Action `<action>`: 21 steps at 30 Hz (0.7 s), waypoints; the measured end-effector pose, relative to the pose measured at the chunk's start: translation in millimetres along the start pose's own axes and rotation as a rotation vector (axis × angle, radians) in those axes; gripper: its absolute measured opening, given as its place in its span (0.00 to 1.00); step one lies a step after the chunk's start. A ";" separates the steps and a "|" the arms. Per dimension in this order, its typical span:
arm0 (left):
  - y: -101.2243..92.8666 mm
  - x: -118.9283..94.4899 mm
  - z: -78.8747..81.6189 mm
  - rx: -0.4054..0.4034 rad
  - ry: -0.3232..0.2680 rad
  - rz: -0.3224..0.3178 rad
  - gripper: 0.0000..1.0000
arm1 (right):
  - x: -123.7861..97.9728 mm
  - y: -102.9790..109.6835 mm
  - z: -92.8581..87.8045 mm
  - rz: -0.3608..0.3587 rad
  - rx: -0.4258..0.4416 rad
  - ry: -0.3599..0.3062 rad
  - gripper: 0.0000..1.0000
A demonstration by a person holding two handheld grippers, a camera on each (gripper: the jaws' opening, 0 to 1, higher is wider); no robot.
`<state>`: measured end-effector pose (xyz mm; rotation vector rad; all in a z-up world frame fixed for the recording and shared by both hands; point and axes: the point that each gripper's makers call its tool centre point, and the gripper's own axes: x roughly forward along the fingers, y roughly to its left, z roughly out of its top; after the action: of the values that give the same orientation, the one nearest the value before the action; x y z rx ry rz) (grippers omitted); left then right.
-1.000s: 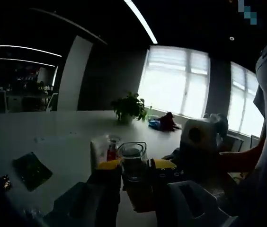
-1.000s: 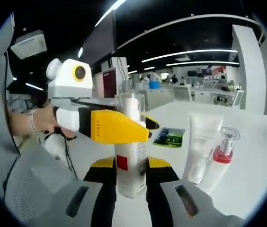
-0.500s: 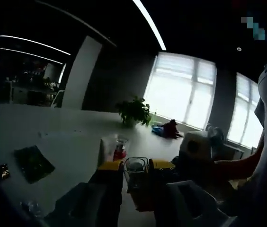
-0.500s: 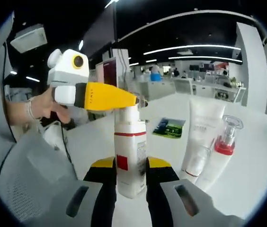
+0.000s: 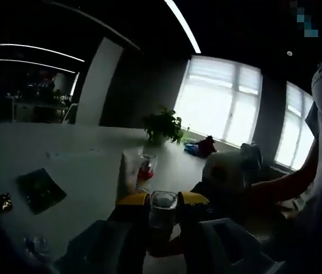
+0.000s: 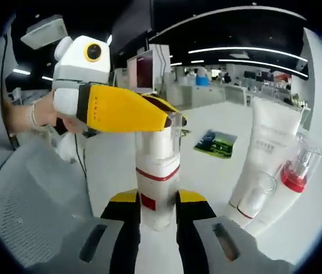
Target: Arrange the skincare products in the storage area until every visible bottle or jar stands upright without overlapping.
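A white bottle with a red band (image 6: 156,181) stands upright between the jaws of my right gripper (image 6: 157,198), which is shut on its body. My left gripper (image 6: 171,121) reaches in from the left, yellow jaws shut on the clear cap (image 6: 171,130) at the bottle's top. In the left gripper view the same clear cap (image 5: 164,208) sits between the jaws of the left gripper (image 5: 164,201). A white tube (image 6: 268,151) and a pump bottle with a red collar (image 6: 294,178) stand upright side by side on the white table (image 6: 206,171), to the right of the bottle.
A green leaflet (image 6: 217,142) lies flat on the table behind the bottle. In the left gripper view, a potted plant (image 5: 162,125) and a dark leaflet (image 5: 38,189) are on the table. A person's hand (image 6: 32,123) holds the left gripper.
The clear cap in the left gripper sits lower over the bottle's neck than before. The right gripper view has moved closer to the tube and pump bottle.
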<state>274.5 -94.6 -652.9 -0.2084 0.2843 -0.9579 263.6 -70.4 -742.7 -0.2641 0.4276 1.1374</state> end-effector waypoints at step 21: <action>18.9 -2.1 -38.3 -0.058 0.078 0.017 0.10 | 26.7 0.0 -37.8 0.041 -0.130 0.115 0.22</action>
<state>275.4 -84.1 -694.4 -0.2222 0.3853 -0.9423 265.7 -64.3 -788.6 -0.4381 0.4631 1.1963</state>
